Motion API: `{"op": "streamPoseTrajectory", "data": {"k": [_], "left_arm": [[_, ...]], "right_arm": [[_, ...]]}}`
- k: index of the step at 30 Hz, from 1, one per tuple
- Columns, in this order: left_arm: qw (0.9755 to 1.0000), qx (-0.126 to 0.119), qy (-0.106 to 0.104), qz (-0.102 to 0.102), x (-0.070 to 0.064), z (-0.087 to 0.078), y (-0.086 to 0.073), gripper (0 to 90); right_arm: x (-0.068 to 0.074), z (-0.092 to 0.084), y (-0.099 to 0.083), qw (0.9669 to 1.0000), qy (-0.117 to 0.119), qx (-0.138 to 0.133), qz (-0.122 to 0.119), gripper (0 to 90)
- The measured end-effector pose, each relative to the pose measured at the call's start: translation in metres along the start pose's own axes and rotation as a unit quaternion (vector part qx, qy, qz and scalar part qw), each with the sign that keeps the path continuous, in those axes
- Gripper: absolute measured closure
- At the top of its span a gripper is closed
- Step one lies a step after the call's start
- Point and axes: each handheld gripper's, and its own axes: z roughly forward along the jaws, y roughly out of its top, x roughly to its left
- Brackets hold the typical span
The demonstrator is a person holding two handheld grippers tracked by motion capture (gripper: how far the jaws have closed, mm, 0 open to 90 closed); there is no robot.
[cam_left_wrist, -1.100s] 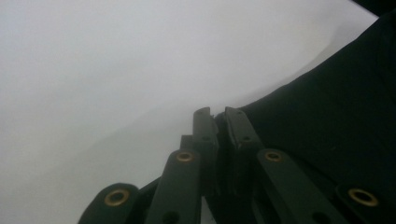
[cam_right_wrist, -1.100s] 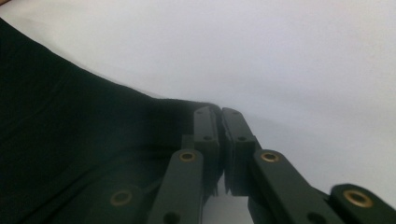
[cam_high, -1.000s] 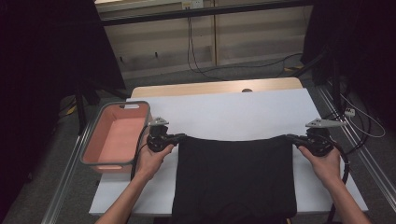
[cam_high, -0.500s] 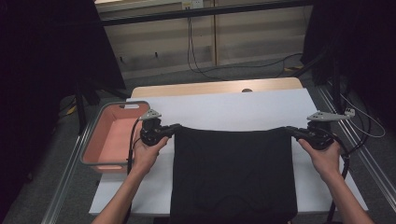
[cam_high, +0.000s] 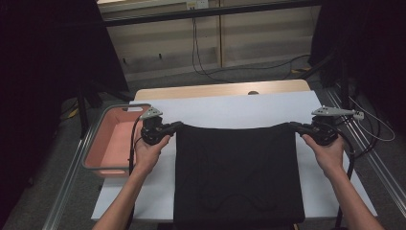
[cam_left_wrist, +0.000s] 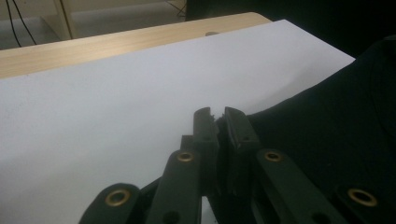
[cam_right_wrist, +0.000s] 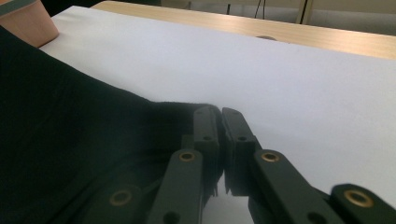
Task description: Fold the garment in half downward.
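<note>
High view first: a black cloth (cam_high: 237, 175) lies spread on the white sheet (cam_high: 230, 110) covering the table (cam_high: 215, 89), its near edge hanging off the front. The left gripper (cam_high: 178, 125) has the far left corner and the right gripper (cam_high: 293, 126) the far right one, so the far edge is pulled taut between the two hands. A pink bin (cam_high: 112, 139) sits off to the left, just beside the left hand (cam_high: 148, 151). The right hand (cam_high: 328, 153) mirrors it on the other side.

My read is that this is the stretch-and-lay-out part of a fold or spread job, with both corners pinched and the cloth being pulled flat. Next move probably needs both hands going together at the same pace and height, otherwise that far edge goes crooked or a corner slips out.

Left gripper view: the jaws are squeezed together with a sliver of black fabric poking out between the tips. The rest of the cloth (cam_left_wrist: 336, 140) falls away to the right of the jaws, with the white sheet (cam_left_wrist: 116, 102) ahead and to the left.

Right gripper view: same deal, jaws pressed together right on the cloth edge. The cloth (cam_right_wrist: 70, 140) runs off to the left of the jaws, and the bare sheet (cam_right_wrist: 280, 79) is ahead and right. A corner of the bin (cam_right_wrist: 25, 21) peeks in at top left.
</note>
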Motion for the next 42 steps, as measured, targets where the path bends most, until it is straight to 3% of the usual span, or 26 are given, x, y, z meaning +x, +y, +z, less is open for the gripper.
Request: {"op": "streamPoseTrajectory", "data": {"k": [13,22,33,42], "left_arm": [[0.9997,-0.011,0.012,0.017,0.003,-0.006,0.015,84.3],[0.9996,-0.016,0.021,0.012,0.009,-0.002,0.018,84.3],[0.9989,-0.032,0.032,0.015,0.013,-0.001,0.037,84.4],[0.9981,-0.045,0.041,0.003,0.020,0.003,0.047,84.4]], "right_arm": [[0.000,0.008,0.022,0.9997,0.005,-0.024,0.001,85.7],[-0.001,0.017,0.032,0.9996,0.007,-0.027,0.003,85.7],[-0.004,0.023,0.048,0.9992,0.002,-0.039,0.007,85.8],[-0.008,0.025,0.057,0.9988,-0.005,-0.047,0.012,85.7]]}}
